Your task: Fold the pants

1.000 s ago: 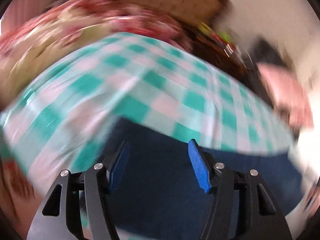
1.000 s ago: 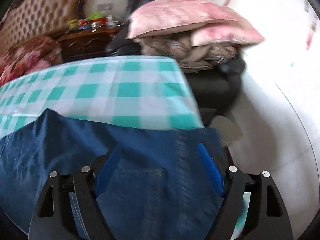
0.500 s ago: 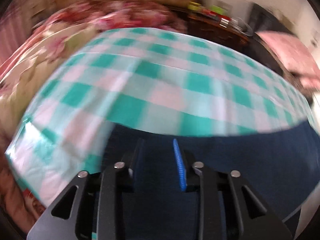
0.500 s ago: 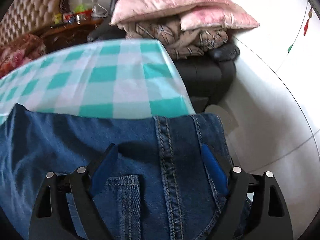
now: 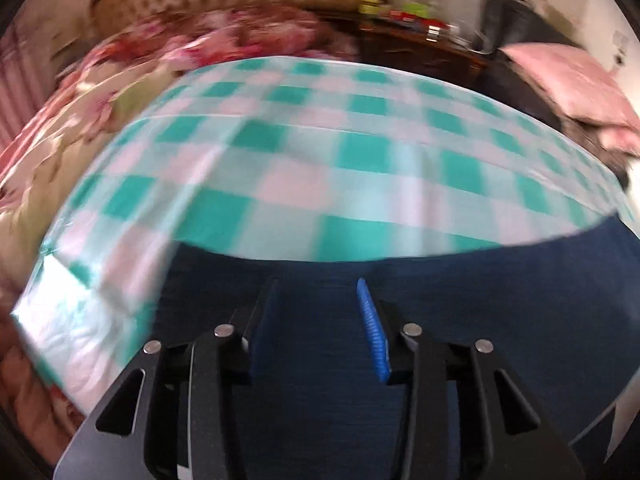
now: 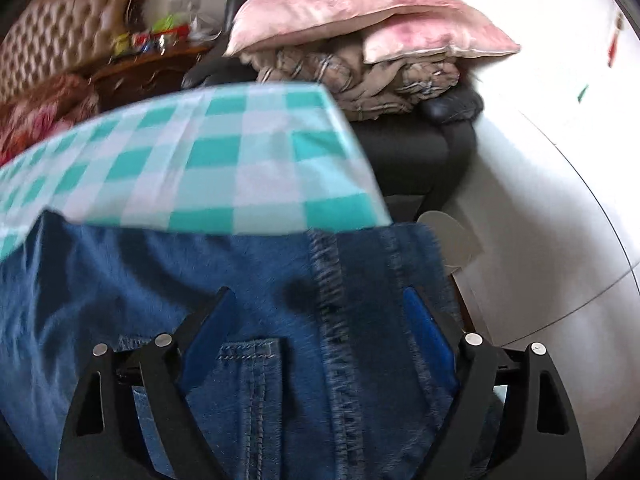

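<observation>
My left tool [image 5: 316,292] has its fingers at a middling gap over the blue pants [image 5: 460,292]; I cannot tell if it grips them. My right tool [image 6: 316,308] is wide over the pants [image 6: 256,280]. The pants lie at 6 o'clock on the checked surface [image 6: 224,160]. Pink pillows [image 6: 348,8] sit at 12 o'clock.

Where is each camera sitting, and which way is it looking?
Left wrist: sits on the left gripper, looking forward over the jeans and checked tablecloth toward the bed; only its fingers show.
Right wrist: sits on the right gripper, looking over the jeans toward the pink pillows; only its fingers show.
Shared: jeans, tablecloth, pillows, tufted headboard.
</observation>
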Tool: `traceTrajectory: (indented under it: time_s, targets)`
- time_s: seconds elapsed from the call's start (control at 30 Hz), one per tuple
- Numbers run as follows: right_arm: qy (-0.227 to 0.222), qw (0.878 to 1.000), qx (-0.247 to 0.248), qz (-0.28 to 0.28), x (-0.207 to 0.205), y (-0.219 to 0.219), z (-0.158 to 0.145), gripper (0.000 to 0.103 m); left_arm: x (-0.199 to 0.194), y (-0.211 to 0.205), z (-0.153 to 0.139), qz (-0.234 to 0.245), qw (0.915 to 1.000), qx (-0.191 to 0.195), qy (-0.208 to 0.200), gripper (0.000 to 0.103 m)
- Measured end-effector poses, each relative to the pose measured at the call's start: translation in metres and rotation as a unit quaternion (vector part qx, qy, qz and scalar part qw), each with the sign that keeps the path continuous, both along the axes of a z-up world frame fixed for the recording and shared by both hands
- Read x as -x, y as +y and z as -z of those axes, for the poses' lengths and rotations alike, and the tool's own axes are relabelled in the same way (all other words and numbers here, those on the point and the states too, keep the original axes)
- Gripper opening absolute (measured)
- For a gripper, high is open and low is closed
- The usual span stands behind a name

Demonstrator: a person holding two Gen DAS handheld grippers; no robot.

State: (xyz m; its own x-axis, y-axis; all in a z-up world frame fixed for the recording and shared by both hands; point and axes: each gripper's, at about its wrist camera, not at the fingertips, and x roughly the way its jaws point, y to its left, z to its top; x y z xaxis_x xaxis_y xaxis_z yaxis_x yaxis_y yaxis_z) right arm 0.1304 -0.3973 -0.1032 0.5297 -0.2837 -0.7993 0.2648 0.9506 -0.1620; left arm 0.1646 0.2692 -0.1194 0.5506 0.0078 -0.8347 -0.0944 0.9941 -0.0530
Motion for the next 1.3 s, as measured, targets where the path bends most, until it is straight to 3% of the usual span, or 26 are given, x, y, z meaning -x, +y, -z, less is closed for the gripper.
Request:
traceTrajectory:
  time_s: [0.13,0.27,0.37,0.43,0.57,0.67,0.73,0.8,0.93,1.07,1.2,1.3]
  targets:
    - [0.013,1.0,-0.01,0.013,-0.003,-0.006,0.018,0.081,0.001,-0.023,0.011,0.011,0.9998,0.016,0.009,0.042]
    - [0.017,1.0,-0.002,0.016,-0.004,-0.002,0.01,0.08,0.003,-0.028,0.019,0.007,0.9995,0.028,0.013,0.042]
    - [-0.019,1.0,-0.023,-0.007,0.002,0.008,-0.007,0.078,0.005,-0.029,0.021,0.011,0.9993,0.033,0.012,0.043]
    - [-0.003,1.0,0.006,-0.014,0.0,0.016,-0.006,0.078,0.004,-0.03,0.024,0.013,0.9994,0.024,0.019,0.046]
    - [0.034,0.999,0.005,0.021,-0.005,-0.007,0.013,0.077,0.001,0.0,0.031,-0.028,0.999,0.006,0.034,0.05]
    - [0.017,0.998,0.015,0.054,0.004,-0.022,0.001,0.076,0.003,0.022,0.028,-0.082,0.9942,-0.051,0.047,0.048]
    - [-0.011,0.998,0.015,0.063,0.015,-0.025,-0.015,0.074,0.006,0.024,0.018,-0.093,0.9943,-0.037,0.035,0.048]
    - [-0.033,0.998,-0.019,0.052,0.021,-0.023,-0.024,0.072,0.005,0.006,0.007,-0.067,0.9972,-0.026,0.018,0.048]
    - [-0.048,0.998,-0.036,0.011,0.015,0.003,-0.027,0.07,-0.005,-0.077,-0.013,0.025,0.9995,-0.001,-0.021,0.051]
    - [-0.032,0.999,-0.01,-0.032,-0.008,0.043,-0.011,0.07,-0.013,-0.164,-0.016,0.109,0.9932,0.023,-0.033,0.054]
    - [-0.002,1.0,0.002,-0.031,-0.032,0.05,0.016,0.069,-0.017,-0.223,-0.007,0.145,0.9887,0.03,-0.021,0.054]
    - [-0.006,1.0,-0.008,-0.028,-0.037,0.042,0.018,0.07,-0.013,-0.246,-0.003,0.154,0.9873,0.031,-0.021,0.054]
